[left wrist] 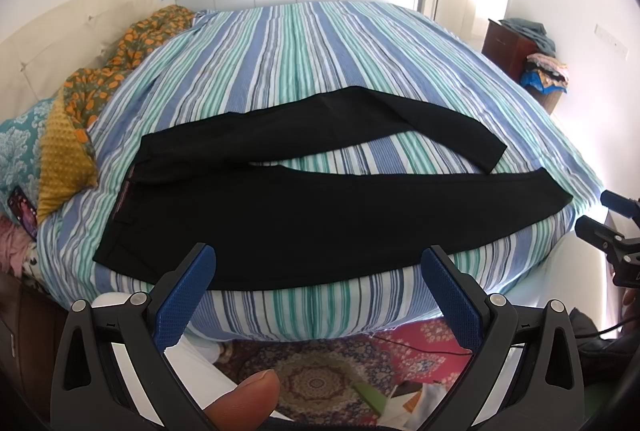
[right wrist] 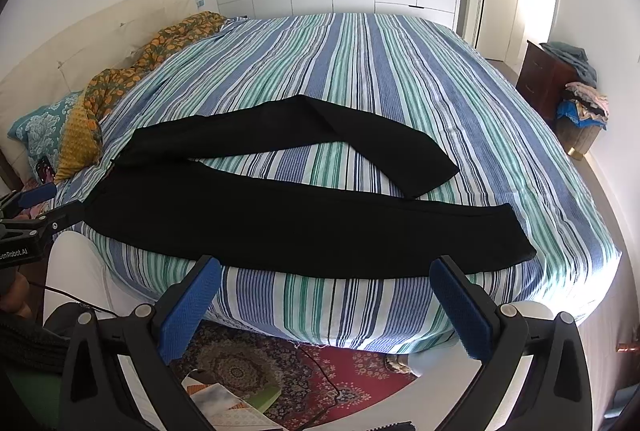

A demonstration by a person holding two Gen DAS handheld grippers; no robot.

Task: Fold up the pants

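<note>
Black pants [left wrist: 256,215] lie spread on the striped bed [left wrist: 304,59], waistband to the left, both legs running right and splayed apart; the far leg bends back toward the near one. They also show in the right wrist view [right wrist: 280,223]. My left gripper [left wrist: 318,263] is open and empty, held off the bed's near edge in front of the waist and near leg. My right gripper [right wrist: 326,273] is open and empty, off the near edge in front of the near leg. The right gripper also shows at the right edge of the left view [left wrist: 600,211], and the left gripper at the left edge of the right view [right wrist: 34,201].
Patterned pillows and a yellow cushion [left wrist: 64,159] pile at the headboard on the left, with a phone [left wrist: 24,215] beside them. A wooden cabinet with heaped clothes [right wrist: 576,91] stands at the right. A red patterned rug [right wrist: 280,363] with papers and a cable lies below the bed edge.
</note>
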